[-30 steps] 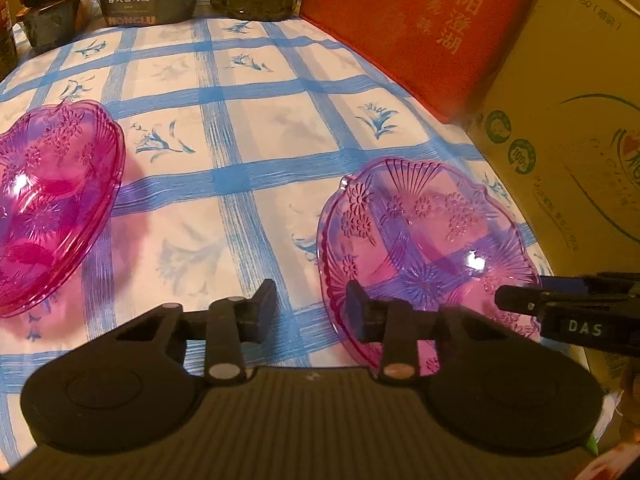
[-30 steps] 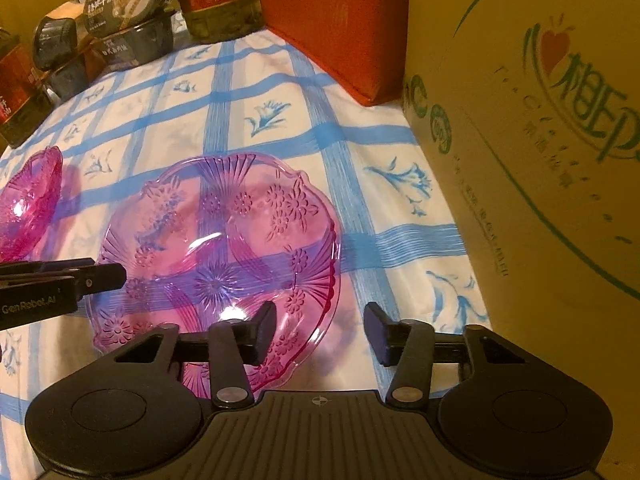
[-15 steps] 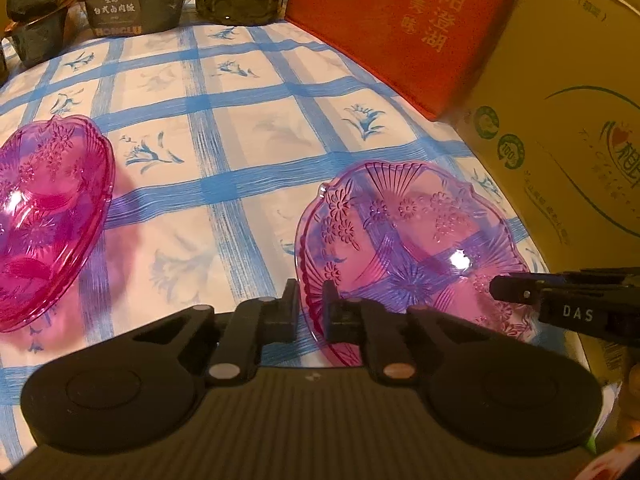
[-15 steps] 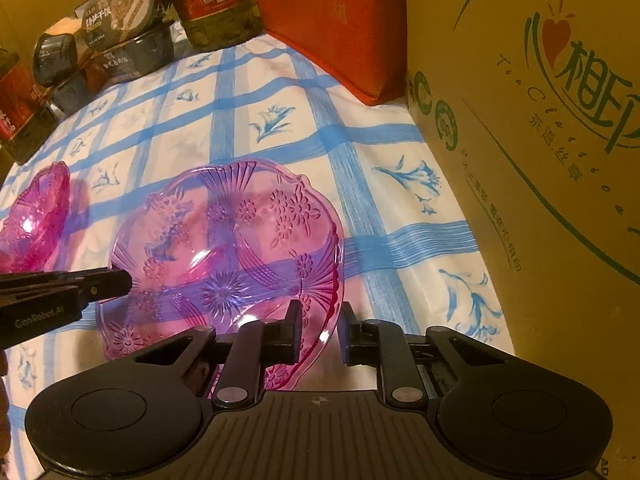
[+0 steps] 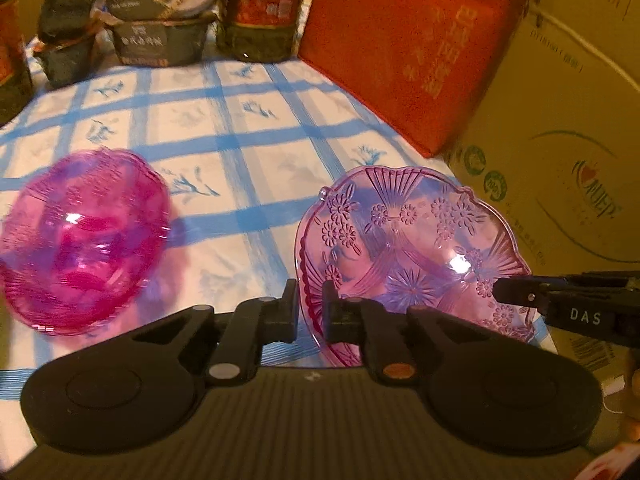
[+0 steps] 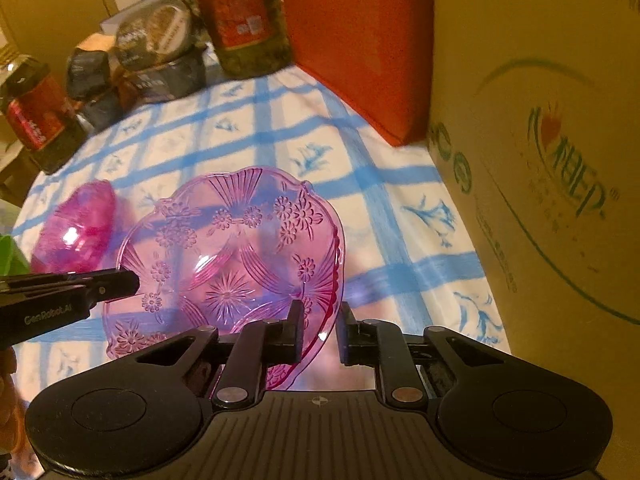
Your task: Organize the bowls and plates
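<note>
"das" on right tool (image 6: 319,330), "genrobot.ai" on left tool (image 5: 310,312); both clamp opposite rims of translucent pink flower-embossed plastic plate (image 5: 408,248), tilted above blue-checked counter (image 5: 240,152).

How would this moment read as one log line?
left gripper: shut on pink plate rim | right gripper: shut on opposite rim | pink bowl: left

The right gripper (image 6: 319,330) pinches the near edge of a pink see-through plate (image 6: 224,256), one finger inside the rim and one outside. The plate is tilted up off the blue-checked tablecloth (image 6: 400,216). The left gripper (image 6: 80,288) grips its left edge. A darker pink bowl (image 6: 76,228) sits to the left. A big cardboard box (image 6: 540,140) stands on the right, with a red box (image 6: 352,40) behind.
</note>
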A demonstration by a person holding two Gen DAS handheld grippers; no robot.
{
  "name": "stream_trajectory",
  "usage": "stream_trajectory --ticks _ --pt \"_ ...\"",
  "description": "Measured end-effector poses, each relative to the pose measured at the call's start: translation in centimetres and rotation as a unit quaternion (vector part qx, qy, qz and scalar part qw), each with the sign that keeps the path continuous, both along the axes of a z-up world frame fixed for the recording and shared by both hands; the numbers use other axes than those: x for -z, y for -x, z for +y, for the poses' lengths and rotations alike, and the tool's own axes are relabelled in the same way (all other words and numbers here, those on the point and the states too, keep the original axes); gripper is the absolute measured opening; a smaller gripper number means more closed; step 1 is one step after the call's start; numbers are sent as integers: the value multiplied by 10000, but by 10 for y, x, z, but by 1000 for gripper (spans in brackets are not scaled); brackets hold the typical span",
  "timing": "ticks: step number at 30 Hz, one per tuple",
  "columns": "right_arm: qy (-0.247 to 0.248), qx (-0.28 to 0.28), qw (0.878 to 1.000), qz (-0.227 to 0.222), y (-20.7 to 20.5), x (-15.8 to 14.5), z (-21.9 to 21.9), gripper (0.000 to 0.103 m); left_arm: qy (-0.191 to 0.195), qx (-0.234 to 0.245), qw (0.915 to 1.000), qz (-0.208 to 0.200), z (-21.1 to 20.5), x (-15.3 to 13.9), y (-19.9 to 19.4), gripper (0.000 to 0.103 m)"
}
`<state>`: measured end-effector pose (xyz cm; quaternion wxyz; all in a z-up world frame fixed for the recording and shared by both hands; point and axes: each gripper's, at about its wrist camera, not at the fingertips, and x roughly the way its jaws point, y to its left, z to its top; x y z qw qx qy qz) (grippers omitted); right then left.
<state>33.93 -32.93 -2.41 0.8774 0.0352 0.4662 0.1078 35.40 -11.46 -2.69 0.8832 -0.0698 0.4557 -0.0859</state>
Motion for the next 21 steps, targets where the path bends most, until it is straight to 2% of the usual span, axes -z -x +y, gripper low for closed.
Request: stream_trajectory --ticks 8,21 --pt "-140 -245 9996 -96 24 -18 42 17 -124 -167 9997 -113 42 -26 28 9" --pt "-347 -635 9973 -100 45 -20 116 17 -345 -508 9980 -150 118 -45 60 9"
